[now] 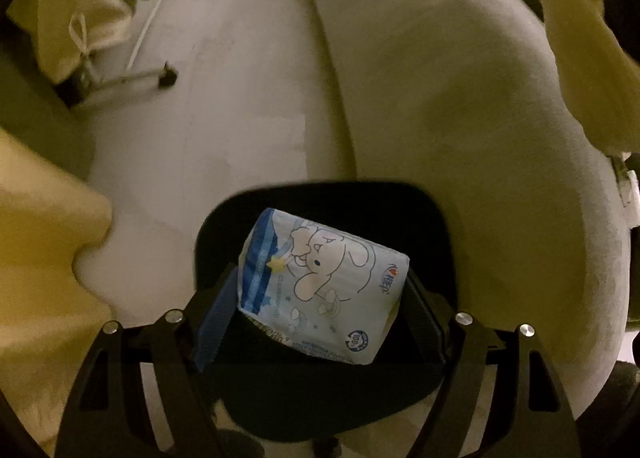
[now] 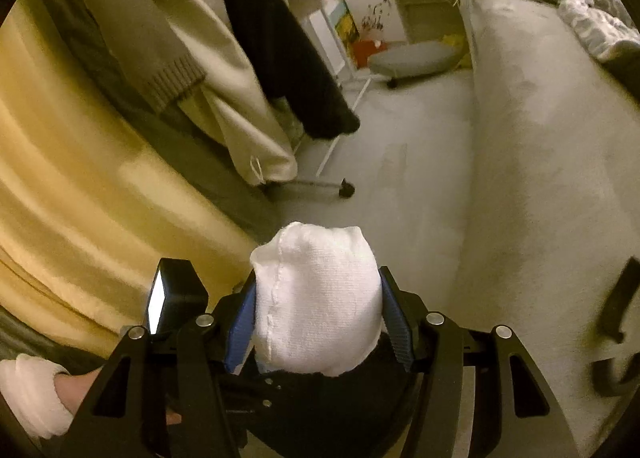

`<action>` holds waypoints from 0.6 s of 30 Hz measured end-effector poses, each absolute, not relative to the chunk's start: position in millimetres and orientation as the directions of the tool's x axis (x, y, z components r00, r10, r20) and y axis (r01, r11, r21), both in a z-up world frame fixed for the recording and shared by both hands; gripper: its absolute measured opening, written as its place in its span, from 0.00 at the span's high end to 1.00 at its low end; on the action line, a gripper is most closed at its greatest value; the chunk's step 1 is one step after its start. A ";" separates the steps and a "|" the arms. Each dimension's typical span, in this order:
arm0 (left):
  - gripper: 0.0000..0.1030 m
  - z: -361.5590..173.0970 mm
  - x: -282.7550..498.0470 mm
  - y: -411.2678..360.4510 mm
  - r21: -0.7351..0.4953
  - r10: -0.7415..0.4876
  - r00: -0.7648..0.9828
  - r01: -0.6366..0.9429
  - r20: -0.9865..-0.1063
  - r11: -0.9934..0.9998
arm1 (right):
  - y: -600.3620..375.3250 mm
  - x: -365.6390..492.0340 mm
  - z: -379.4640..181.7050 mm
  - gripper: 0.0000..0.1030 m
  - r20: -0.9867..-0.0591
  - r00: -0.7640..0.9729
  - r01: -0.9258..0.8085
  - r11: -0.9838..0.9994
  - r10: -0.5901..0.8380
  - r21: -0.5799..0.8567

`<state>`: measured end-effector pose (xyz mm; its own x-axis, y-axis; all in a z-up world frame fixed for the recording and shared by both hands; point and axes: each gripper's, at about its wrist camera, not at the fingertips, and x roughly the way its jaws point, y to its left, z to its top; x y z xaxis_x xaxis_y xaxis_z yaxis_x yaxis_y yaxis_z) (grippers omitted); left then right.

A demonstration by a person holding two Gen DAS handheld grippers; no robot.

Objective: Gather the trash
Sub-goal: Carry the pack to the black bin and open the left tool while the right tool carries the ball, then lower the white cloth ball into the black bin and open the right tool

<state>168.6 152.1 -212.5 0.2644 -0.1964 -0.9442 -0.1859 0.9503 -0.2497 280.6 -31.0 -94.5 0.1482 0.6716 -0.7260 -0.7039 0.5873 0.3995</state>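
Tissue pack [image 1: 320, 286] fills left gripper [image 1: 320, 298]; white cloth wad [image 2: 316, 302] fills right gripper [image 2: 318, 314].

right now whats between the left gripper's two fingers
A pale blue cartoon-printed tissue pack, clamped between the left gripper pads over a black bin, in the left wrist view.

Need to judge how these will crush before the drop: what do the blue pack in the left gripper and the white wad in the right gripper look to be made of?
Blue pack: thin printed plastic film, slightly glossy, with a cartoon print and crimped, wrinkled ends; probably soft contents. White wad: matte woven or knit cloth, going by its fine ribbed texture and stitched seam, not paper as far as it shows.
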 end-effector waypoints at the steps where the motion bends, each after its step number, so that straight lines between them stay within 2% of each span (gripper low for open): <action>1: 0.22 -215.8 164.5 155.9 -0.255 -0.205 0.245 -0.196 -0.948 0.947 | -26.2 278.9 -98.7 0.44 -0.731 0.134 -0.705 0.582 0.670 0.405; 6: 0.19 -223.2 151.1 164.9 -0.282 -0.241 0.204 -0.204 -0.949 0.938 | -10.4 273.7 -110.7 0.44 -0.745 0.096 -0.707 0.572 0.660 0.415; 9: 0.13 -219.9 140.8 163.9 -0.266 -0.227 0.202 -0.191 -0.953 0.945 | -4.5 270.0 -118.9 0.44 -0.758 0.074 -0.708 0.569 0.648 0.418; 13: 0.10 -211.6 133.5 168.2 -0.271 -0.229 0.222 -0.179 -0.948 0.946 | 2.1 268.5 -127.2 0.44 -0.776 0.061 -0.715 0.570 0.627 0.404; 18: 0.10 -201.8 132.0 183.7 -0.274 -0.219 0.264 -0.194 -0.939 0.942 | 13.3 264.8 -143.4 0.44 -0.809 0.037 -0.720 0.578 0.586 0.385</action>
